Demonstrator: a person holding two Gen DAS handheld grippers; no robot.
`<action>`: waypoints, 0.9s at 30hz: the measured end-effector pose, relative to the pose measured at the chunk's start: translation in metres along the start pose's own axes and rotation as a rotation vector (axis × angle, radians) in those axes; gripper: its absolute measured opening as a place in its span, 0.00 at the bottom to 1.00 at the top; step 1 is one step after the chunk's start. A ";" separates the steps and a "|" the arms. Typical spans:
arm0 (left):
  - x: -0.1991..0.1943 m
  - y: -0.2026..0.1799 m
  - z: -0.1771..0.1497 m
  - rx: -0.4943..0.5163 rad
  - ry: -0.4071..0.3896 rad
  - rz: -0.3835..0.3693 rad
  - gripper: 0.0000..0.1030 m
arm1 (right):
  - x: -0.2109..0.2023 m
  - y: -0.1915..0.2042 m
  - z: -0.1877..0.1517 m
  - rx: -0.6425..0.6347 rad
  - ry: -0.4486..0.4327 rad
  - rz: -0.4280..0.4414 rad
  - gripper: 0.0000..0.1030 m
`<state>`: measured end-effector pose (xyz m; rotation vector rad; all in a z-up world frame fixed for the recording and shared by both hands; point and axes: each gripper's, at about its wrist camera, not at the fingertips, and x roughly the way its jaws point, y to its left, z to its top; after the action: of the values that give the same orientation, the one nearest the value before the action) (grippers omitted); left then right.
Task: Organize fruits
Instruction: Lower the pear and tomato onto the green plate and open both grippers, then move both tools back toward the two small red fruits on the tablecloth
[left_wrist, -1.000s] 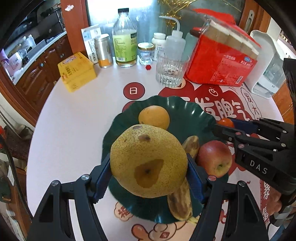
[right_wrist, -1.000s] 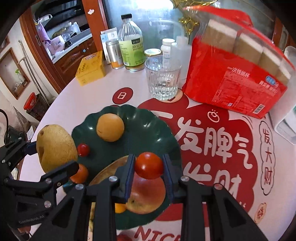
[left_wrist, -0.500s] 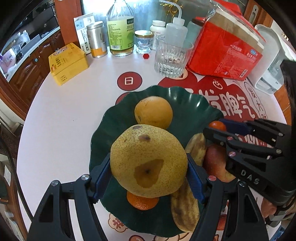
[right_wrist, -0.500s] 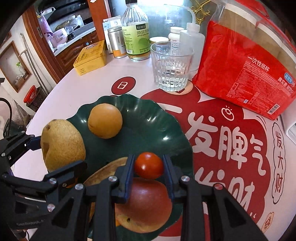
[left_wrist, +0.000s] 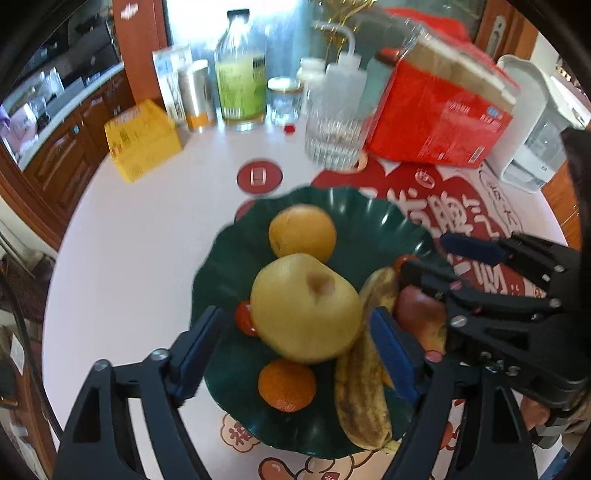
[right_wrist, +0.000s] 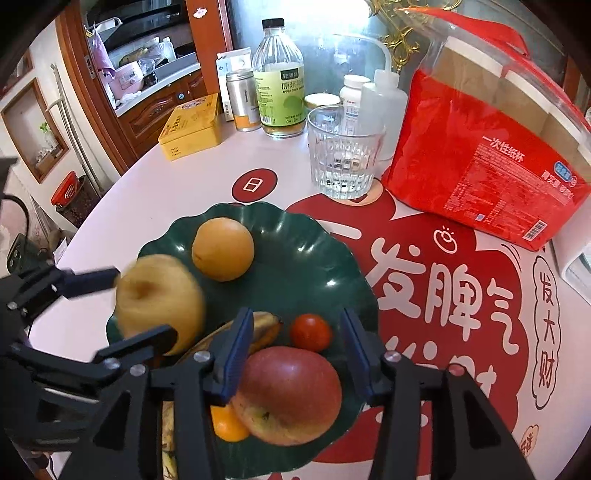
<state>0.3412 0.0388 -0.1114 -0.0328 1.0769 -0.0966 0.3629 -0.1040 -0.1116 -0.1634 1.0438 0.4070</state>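
Left gripper (left_wrist: 295, 347): fingers spread, jaws have just been opening; the blue pads stand clear of the pear (left_wrist: 306, 308) on both sides. The pear sits between them on the green plate (left_wrist: 369, 218), blurred.
Right gripper (right_wrist: 295, 349): fingers apart, jaws have just been opening; the cherry tomato (right_wrist: 310, 332) lies loose between them on the plate, touching neither pad, just above the apple (right_wrist: 291, 393).
Fruit count, on plate: one pear, one apple, one banana (left_wrist: 364, 387), one large orange (left_wrist: 302, 233), one small mandarin (left_wrist: 287, 385), two cherry tomatoes. All on the plate, none held.
Fruit layout: pear mid-plate, leaning against the banana; large orange behind it toward the far rim; mandarin at the near rim; apple at the right side.
Left view only: the second cherry tomato (left_wrist: 244, 318), tucked at the pear's left; the banana at full length; the white appliance (left_wrist: 535, 140) at the table's right edge.
Right view only: the freed tomato in full; the apple's whole face; sharp print on the red pack (right_wrist: 480, 177). The left gripper shows at the left edge beside the pear.
Table (left_wrist: 147, 229): white with red printing; plate near its front middle.
Back row, counted: one ribbed glass (right_wrist: 345, 155), one vinegar bottle (right_wrist: 279, 85), one yellow tin (right_wrist: 194, 127), one metal can (right_wrist: 242, 98), one squeeze bottle (right_wrist: 384, 99), one white pill bottle (right_wrist: 354, 90), one small jar (right_wrist: 321, 101), one red pack.
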 end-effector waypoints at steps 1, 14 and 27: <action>-0.003 -0.001 0.001 0.005 -0.005 0.003 0.83 | -0.002 -0.002 -0.001 0.005 0.000 0.002 0.48; -0.051 -0.016 -0.004 0.045 -0.076 0.020 0.88 | -0.036 0.002 -0.009 0.017 -0.039 -0.008 0.49; -0.101 -0.020 -0.026 0.050 -0.118 0.011 0.92 | -0.092 0.016 -0.025 0.023 -0.091 -0.020 0.53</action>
<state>0.2692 0.0289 -0.0338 0.0121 0.9568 -0.1102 0.2960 -0.1198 -0.0431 -0.1339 0.9565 0.3811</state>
